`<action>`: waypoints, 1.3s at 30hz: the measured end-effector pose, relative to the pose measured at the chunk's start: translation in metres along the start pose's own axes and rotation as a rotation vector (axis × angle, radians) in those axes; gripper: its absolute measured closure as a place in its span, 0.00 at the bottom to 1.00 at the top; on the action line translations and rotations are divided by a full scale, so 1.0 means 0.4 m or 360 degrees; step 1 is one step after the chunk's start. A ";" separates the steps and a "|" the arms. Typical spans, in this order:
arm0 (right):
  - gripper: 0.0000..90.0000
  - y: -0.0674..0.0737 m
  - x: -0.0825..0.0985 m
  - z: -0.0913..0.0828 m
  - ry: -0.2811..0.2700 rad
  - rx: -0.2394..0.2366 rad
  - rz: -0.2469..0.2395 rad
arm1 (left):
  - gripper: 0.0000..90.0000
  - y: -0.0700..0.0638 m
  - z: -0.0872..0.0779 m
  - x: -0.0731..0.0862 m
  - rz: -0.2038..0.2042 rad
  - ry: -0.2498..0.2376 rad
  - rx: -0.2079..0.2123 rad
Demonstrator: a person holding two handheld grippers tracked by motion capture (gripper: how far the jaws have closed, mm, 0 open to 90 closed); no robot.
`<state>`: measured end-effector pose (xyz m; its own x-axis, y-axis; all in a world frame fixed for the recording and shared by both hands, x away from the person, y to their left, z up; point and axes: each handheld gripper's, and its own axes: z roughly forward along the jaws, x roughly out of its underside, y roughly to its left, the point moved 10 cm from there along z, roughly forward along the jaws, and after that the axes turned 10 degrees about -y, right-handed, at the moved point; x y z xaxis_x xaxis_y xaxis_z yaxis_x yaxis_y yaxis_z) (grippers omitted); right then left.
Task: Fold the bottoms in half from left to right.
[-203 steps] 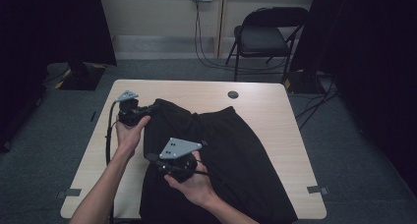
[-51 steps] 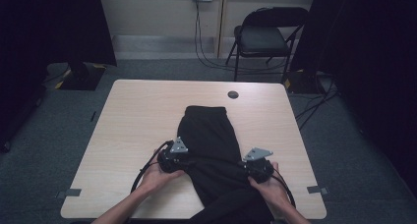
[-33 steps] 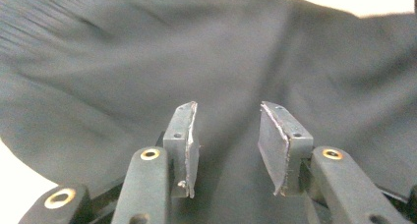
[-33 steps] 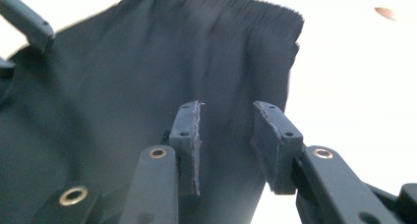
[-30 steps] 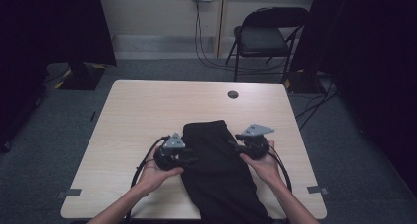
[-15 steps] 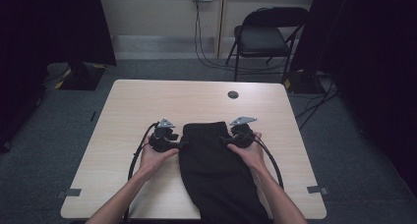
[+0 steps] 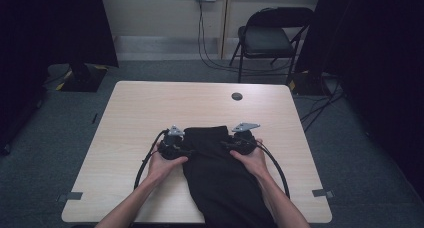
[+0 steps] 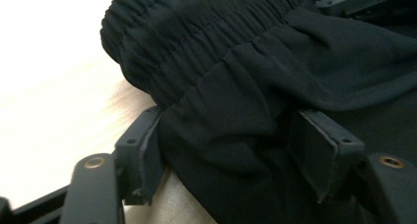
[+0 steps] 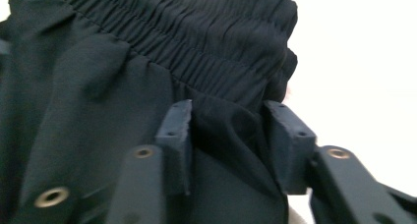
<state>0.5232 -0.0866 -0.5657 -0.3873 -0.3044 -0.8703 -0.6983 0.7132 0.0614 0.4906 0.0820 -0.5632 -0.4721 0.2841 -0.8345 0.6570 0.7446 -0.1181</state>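
Left gripper (image 8: 226,150) stands wide astride folded black elastic-waisted fabric shorts (image 7: 220,173); right gripper (image 9: 228,140), jaws just closing, pinches waistband fabric. No legible labels.

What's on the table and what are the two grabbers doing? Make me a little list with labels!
Thing: black shorts, folded, elastic waistband at the far end
Lying on: wooden table
Left gripper: at the shorts' left edge, cloth between its jaws, which have just been opening
Right gripper: at the right edge, a fold of cloth between its jaws, which have just been closing
Also on table: small dark round disc
Behind table: folding chair
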 end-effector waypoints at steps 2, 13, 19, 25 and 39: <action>0.77 0.011 0.001 -0.002 -0.0002 -0.0040 0.0024 | 0.50 0.006 -0.004 0.000 0.0031 0.0005 -0.0023; 0.90 0.024 -0.042 -0.015 -0.0056 -0.0062 0.0098 | 0.88 0.024 -0.042 -0.050 -0.0084 -0.0161 0.0085; 0.91 0.055 -0.144 -0.041 -0.0187 -0.0093 0.0071 | 0.88 0.060 -0.084 -0.074 -0.0105 -0.0221 0.0038; 0.91 0.080 -0.234 -0.049 -0.0259 -0.0107 0.0037 | 0.88 0.092 -0.143 -0.137 -0.0163 -0.0377 0.0025; 0.92 0.144 -0.552 -0.108 -0.0557 -0.0134 -0.0072 | 0.90 0.194 -0.337 -0.435 -0.0023 -0.0684 -0.0158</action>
<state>0.5426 -0.0058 -0.3490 -0.1352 -0.0894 -0.9868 -0.7627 0.6451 0.0461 0.5443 0.1716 -0.3546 -0.1795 0.0120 -0.9837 0.5827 0.8069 -0.0965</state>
